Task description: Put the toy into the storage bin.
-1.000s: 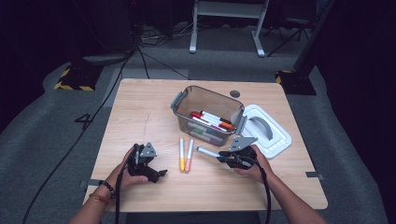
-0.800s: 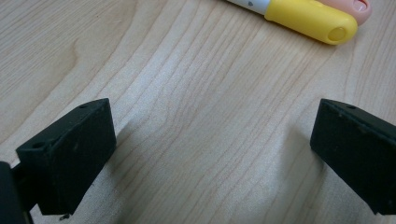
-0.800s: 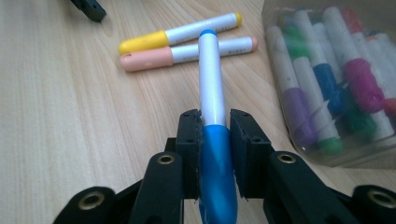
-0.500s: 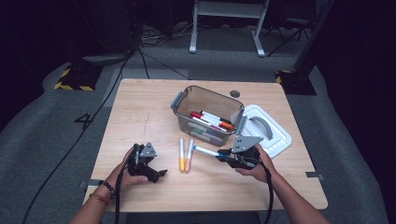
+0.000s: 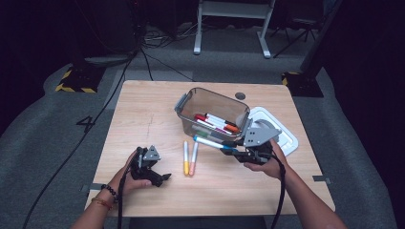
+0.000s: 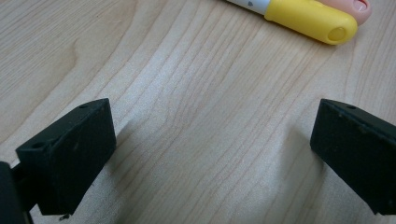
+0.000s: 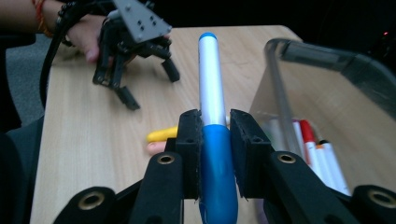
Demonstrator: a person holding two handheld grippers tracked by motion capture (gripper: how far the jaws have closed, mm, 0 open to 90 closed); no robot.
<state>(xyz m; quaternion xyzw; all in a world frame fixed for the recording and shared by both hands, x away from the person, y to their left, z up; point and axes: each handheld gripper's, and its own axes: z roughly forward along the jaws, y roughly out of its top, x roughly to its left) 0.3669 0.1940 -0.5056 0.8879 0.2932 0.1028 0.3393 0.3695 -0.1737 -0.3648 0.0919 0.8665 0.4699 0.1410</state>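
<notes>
My right gripper (image 5: 228,150) (image 7: 214,135) is shut on a blue-capped marker (image 5: 209,142) (image 7: 212,98), held level above the table just in front of the clear plastic bin (image 5: 191,98) (image 7: 327,65). The marker's white barrel points left. Several markers (image 5: 217,123) (image 7: 317,151) lie inside the bin. Two markers rest side by side on the wood, one yellow-capped (image 5: 186,158) (image 6: 306,16) and one pink-capped (image 5: 193,159) (image 6: 355,4). My left gripper (image 5: 160,177) (image 6: 210,154) rests low on the table, left of that pair, open with bare wood between its jaws.
The bin's white lid (image 5: 279,136) lies flat on the table to the right of the bin. The wooden table (image 5: 143,109) has a round grommet (image 5: 240,96) near its far edge. Cables and a stand's legs lie on the dark floor beyond.
My right gripper has risen off the table with the blue marker and come closer to the bin's front wall. The left gripper has stayed where it was.
</notes>
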